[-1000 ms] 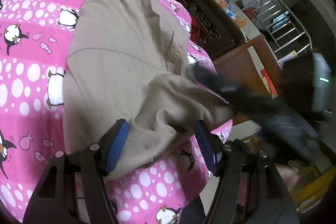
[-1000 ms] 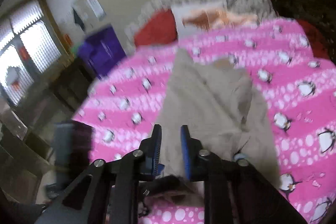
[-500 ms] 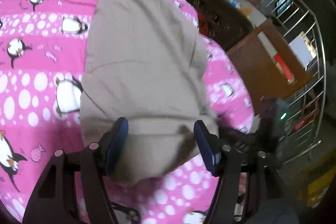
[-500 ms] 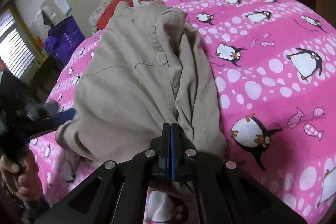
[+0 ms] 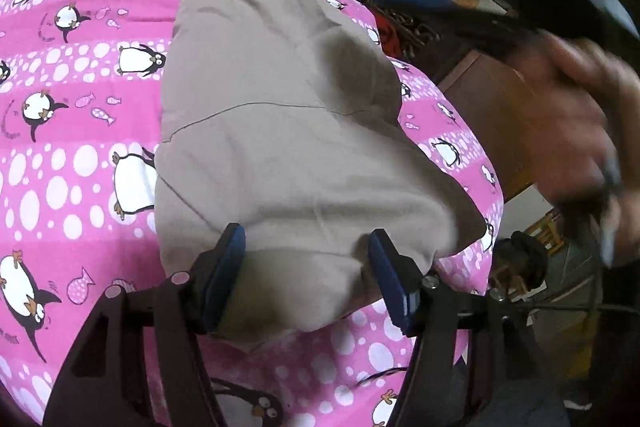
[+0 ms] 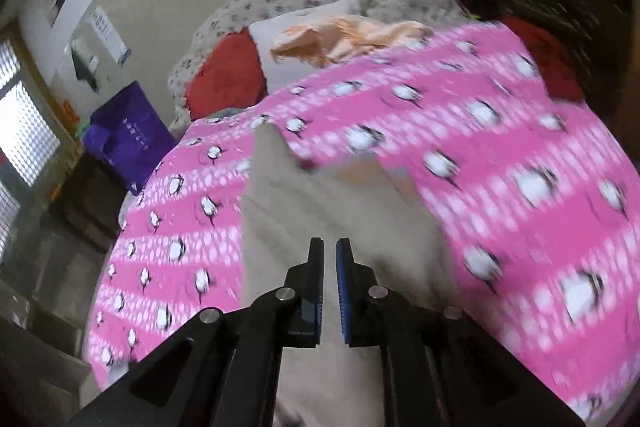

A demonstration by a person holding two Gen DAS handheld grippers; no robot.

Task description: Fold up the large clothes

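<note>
- Left claw (image 5: 306,275) stands wide open, its two blue pads either side of the near end of the beige garment (image 5: 280,131); the cloth bulges up between the pads but neither pad presses it.
- Right claw (image 6: 329,291) is nearly closed, a thin slit left between its blue pads, with nothing in that slit that can be made out; the view from this claw is blurred.
- The beige garment lies folded into a long bundle on the bed, running from the near edge toward the head end; in the right wrist view it (image 6: 320,219) sits straight ahead of and under the claw.
- A seam line crosses the garment about halfway along, and its near end hangs slightly past the bed's near edge.
- The pink penguin bedcover (image 5: 72,147) carries the garment and shows on both sides of it.
- At the head end lie a red pillow (image 6: 228,75), a white pillow (image 6: 304,23) and a crumpled orange cloth (image 6: 340,39) on top of it.
- A purple bag (image 6: 128,131) stands off the bed's left side; what it holds cannot be seen.
- A blurred bare hand (image 5: 576,119) fills the right part of the left wrist view, beside the bed's right edge.
</note>
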